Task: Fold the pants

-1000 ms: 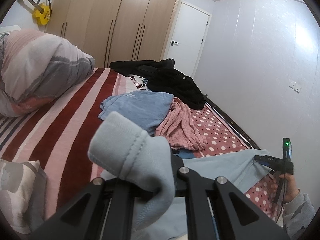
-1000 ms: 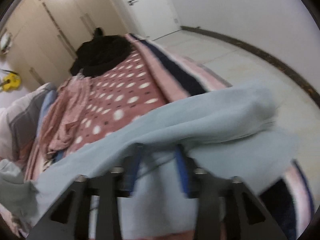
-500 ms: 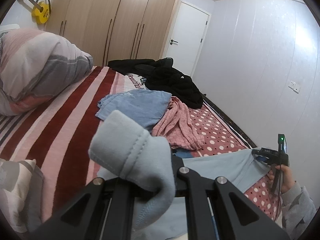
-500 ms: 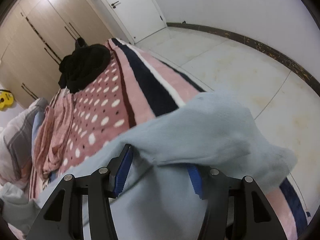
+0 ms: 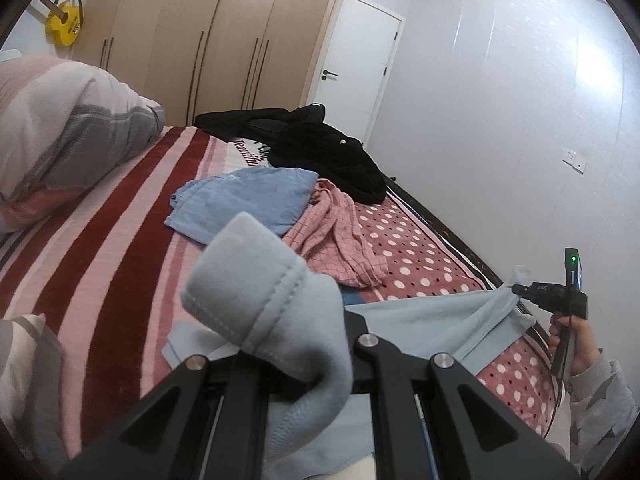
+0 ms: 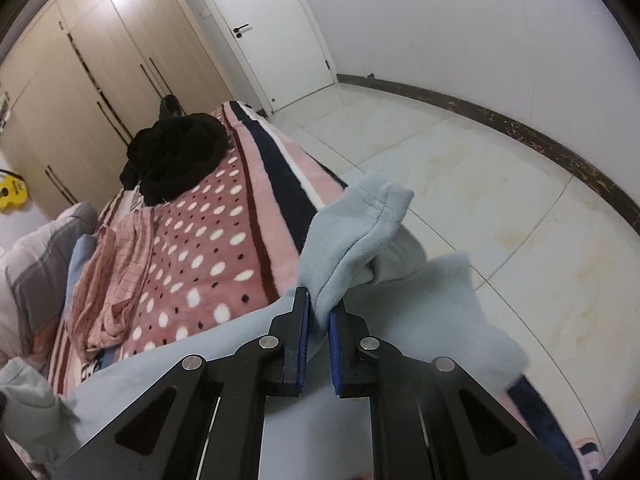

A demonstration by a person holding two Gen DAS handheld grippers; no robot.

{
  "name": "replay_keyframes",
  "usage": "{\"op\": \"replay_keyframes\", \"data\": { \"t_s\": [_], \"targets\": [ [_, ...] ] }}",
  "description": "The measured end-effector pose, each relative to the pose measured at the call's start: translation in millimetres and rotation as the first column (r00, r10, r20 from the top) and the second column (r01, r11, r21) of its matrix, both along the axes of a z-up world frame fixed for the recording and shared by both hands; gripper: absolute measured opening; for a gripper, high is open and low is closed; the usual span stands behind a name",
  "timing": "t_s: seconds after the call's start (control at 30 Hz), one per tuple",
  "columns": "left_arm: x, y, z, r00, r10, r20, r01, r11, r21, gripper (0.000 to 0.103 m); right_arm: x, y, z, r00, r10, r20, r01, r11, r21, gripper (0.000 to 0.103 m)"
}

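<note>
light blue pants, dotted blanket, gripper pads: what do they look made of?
Light blue pants: soft knit, likely fleece or sweatshirt cotton; matte, thick rolled hem with visible stitching. Dotted blanket: plush fleece, probably synthetic; fuzzy pile. Right gripper pads: blue and ribbed, rubber or foam by look, on matte black fingers, plastic or metal unclear.

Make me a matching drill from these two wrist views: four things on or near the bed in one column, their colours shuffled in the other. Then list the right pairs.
Things:
1. pants held by both claws
2. guitar on the wall
3. clothes heap at the far end of the bed
4. checked garment on the dotted blanket

Colours:
A. black
B. pink
C. light blue
D. yellow

Pairs: 1-C, 2-D, 3-A, 4-B
</note>
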State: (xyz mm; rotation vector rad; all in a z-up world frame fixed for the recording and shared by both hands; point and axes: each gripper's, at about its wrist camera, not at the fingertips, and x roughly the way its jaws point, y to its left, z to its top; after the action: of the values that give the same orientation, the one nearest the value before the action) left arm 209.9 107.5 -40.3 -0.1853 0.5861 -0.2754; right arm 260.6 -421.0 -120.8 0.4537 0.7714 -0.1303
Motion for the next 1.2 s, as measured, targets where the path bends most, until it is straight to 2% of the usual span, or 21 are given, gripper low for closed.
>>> {"op": "replay_keyframes", "data": {
  "t_s": [0.1, 0.2, 0.23, 0.27, 0.37, 0.43, 0.5, 0.57, 0.63, 0.7, 0.83, 0.9, 1.03, 1.07, 1.1, 1.17, 1.2],
  "targets": [
    [-2, -4, 0, 1.0, -0.007, 0.0, 0.007, 1.0, 0.002, 0.006, -11, -7, -6, 0.999, -0.004, -0.051, 0.006, 0.999, 0.032, 0.006],
    [-3, -5, 1, 1.0, -0.01, -0.001, 0.01, 1.0, 0.007, 0.006, -27, -22, -24, 0.992, -0.024, -0.124, 0.038, 0.993, 0.115, 0.013],
    [-3, -5, 1, 1.0, -0.011, -0.002, 0.011, 1.0, 0.007, 0.006, -30, -25, -27, 0.991, -0.032, -0.132, 0.048, 0.992, 0.118, 0.013],
    [-2, -5, 0, 1.0, -0.011, -0.004, 0.011, 1.0, 0.008, 0.006, -37, -32, -31, 0.991, -0.043, -0.13, 0.06, 0.99, 0.131, 0.006],
    [-1, -5, 1, 1.0, -0.01, -0.009, 0.01, 1.0, 0.002, 0.006, -51, -46, -32, 0.994, -0.051, -0.099, 0.069, 0.98, 0.185, 0.006],
    [-2, -9, 1, 1.0, -0.021, -0.008, 0.021, 1.0, 0.0, 0.006, -58, -50, -25, 0.994, -0.07, -0.082, 0.083, 0.982, 0.17, 0.006],
    [-3, -16, 0, 0.999, -0.04, -0.009, 0.04, 0.999, -0.001, 0.006, -61, -51, -19, 0.993, -0.087, -0.079, 0.097, 0.986, 0.139, 0.013],
    [-3, -22, -3, 0.998, -0.057, -0.014, 0.057, 0.998, -0.009, 0.006, -66, -55, -17, 0.991, -0.101, -0.089, 0.111, 0.988, 0.111, 0.013],
    [-1, -28, -5, 0.998, -0.067, -0.019, 0.067, 0.998, -0.007, 0.006, -69, -63, -19, 0.993, -0.092, -0.077, 0.104, 0.98, 0.167, 0.024],
    [0, -32, -6, 0.997, -0.075, -0.025, 0.075, 0.997, -0.002, 0.006, -73, -70, -17, 0.995, -0.094, -0.041, 0.101, 0.971, 0.218, 0.042],
    [1, -37, -7, 0.996, -0.083, -0.028, 0.083, 0.997, 0.0, 0.006, -66, -72, -15, 0.994, -0.094, -0.051, 0.101, 0.982, 0.162, 0.043],
    [2, -39, -8, 0.996, -0.084, -0.03, 0.084, 0.996, 0.003, 0.006, -59, -75, -16, 0.994, -0.091, -0.053, 0.097, 0.987, 0.13, 0.054],
    [2, -38, -8, 0.996, -0.081, -0.033, 0.081, 0.997, 0.012, 0.006, -44, -79, -22, 0.999, -0.027, -0.037, 0.032, 0.989, 0.145, 0.053],
    [2, -39, -7, 0.996, -0.079, -0.034, 0.08, 0.997, 0.012, 0.006, -40, -81, -24, 0.999, -0.019, -0.031, 0.024, 0.986, 0.165, 0.047],
    [2, -38, -7, 0.996, -0.078, -0.034, 0.079, 0.997, 0.01, 0.006, -37, -81, -26, 0.999, -0.015, -0.034, 0.021, 0.983, 0.18, 0.035],
    [3, -37, -7, 0.996, -0.077, -0.034, 0.077, 0.997, 0.007, 0.006, -34, -79, -29, 0.999, -0.004, -0.049, 0.014, 0.977, 0.212, 0.032],
    [3, -38, -8, 0.996, -0.077, -0.034, 0.077, 0.997, 0.007, 0.006, -33, -77, -29, 0.999, 0.004, -0.044, 0.005, 0.978, 0.21, 0.025]
  ]
}}
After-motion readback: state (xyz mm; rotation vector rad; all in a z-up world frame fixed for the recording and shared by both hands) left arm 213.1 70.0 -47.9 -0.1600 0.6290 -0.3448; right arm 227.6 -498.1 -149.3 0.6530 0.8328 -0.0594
